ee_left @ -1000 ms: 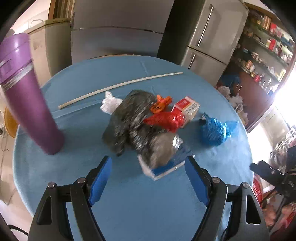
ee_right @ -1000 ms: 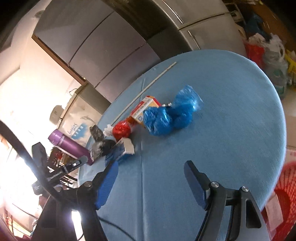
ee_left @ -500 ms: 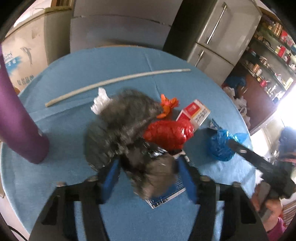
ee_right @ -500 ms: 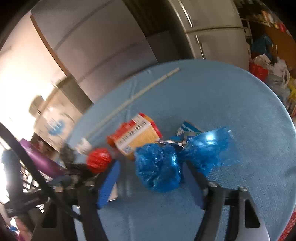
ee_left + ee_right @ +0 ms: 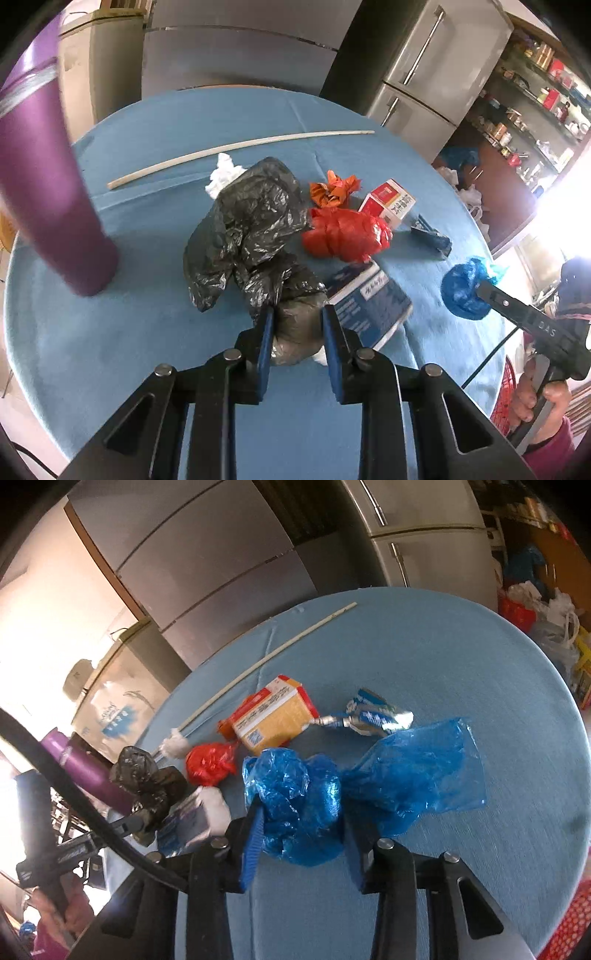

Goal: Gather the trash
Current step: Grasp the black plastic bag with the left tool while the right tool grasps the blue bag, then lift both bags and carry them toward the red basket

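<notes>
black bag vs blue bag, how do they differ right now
The black bag is dark, opaque and sprawling; the blue bag is translucent, bunched into a ball with a loose tail. The left gripper is shut on the black bag, the right gripper on the blue. Both are crumpled plastic.

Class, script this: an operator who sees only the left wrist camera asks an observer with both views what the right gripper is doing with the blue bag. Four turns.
Operator: My left gripper is clamped on the black bag. Is the right gripper on the blue bag?
Observer: Yes. The right gripper has one finger on each side of the blue bag, pressing its bunched part.
Operator: Is the whole bag between the fingers?
Observer: No. A flat, loose tail lies on the table to the right, outside the fingers.
</notes>
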Demonstrator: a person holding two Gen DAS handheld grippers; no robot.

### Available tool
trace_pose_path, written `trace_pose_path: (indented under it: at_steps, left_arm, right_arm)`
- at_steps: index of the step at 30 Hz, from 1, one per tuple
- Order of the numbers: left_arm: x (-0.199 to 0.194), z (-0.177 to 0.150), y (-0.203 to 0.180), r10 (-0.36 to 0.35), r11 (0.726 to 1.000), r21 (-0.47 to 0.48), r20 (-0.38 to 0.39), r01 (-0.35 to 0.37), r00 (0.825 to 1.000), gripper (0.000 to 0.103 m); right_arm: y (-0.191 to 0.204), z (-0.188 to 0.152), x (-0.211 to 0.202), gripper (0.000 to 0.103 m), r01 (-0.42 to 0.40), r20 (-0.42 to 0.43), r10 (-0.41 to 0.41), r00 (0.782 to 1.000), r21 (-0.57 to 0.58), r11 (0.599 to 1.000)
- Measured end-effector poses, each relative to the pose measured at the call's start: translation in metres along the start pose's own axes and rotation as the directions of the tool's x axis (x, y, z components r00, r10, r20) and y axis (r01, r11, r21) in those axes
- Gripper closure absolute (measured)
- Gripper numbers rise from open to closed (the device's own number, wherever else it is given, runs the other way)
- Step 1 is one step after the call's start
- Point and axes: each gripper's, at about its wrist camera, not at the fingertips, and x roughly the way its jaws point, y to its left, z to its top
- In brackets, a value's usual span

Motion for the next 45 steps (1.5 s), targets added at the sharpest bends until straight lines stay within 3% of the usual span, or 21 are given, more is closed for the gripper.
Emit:
trace_pose_path:
  at_steps: [8,15,16,17,19,22,28,35,40,43,45]
  left_arm:
    - [-0.031,-0.033,0.007,-0.027,1.000,0.007,0.017,0.026,1.000,0.085]
    - [-0.042,-0.069,0.002,-0.026,0.998,0.050,-0.019,0.027,0.999,0.084]
    - [-0.041,-0.072,0.001,-0.021,0.998,0.057,-0.026,0.023,0.999,0.075]
    - [-0.041,-0.075,0.001,-0.011,0.998,0.059,-0.030,0.012,0.999,0.055]
    - [-0.046,-0.078,0.004,0.010,0.999,0.051,-0.002,-0.010,1.000,0.036]
    - [-0.055,-0.076,0.008,0.005,0.999,0.040,0.022,-0.006,1.000,0.035]
    - [-0.062,-0.062,0.008,0.005,1.000,0.017,0.038,-0.005,0.999,0.031]
    - [-0.034,-0.052,-0.012,0.016,0.999,0.033,0.016,-0.016,1.000,0.025]
    - [0.009,-0.051,-0.013,0.084,0.996,0.014,-0.043,-0.084,0.996,0.025]
    - [0.026,-0.056,-0.010,0.078,0.997,0.009,-0.100,-0.078,0.992,0.061]
    - [0.022,-0.057,-0.013,0.091,0.996,0.030,-0.068,-0.089,0.994,0.062]
  right_arm:
    - [0.004,-0.033,-0.035,0.062,-0.042,-0.001,0.042,0.999,0.001,0.999]
    - [0.003,-0.064,-0.046,0.062,0.005,-0.034,-0.006,0.999,-0.019,1.000]
    - [0.003,-0.066,-0.045,0.062,0.015,-0.045,-0.015,0.999,-0.019,1.000]
    - [0.002,-0.069,-0.042,0.062,0.028,-0.060,-0.029,0.998,-0.021,0.999]
    - [-0.001,-0.074,-0.036,0.060,0.052,-0.075,-0.053,0.996,-0.019,0.998]
    - [0.001,-0.075,-0.036,0.054,0.060,-0.076,-0.061,0.995,-0.025,0.998]
    - [-0.001,-0.075,-0.035,0.051,0.059,-0.084,-0.059,0.995,-0.006,0.998]
    - [-0.001,-0.075,-0.035,0.049,0.059,-0.086,-0.059,0.995,0.006,0.998]
    - [0.002,-0.078,-0.034,0.049,0.062,-0.074,-0.063,0.995,-0.009,0.998]
    - [0.007,-0.082,-0.032,0.050,0.076,-0.062,-0.078,0.995,-0.043,0.996]
    - [0.012,-0.084,-0.032,0.056,0.080,-0.054,-0.084,0.995,-0.069,0.994]
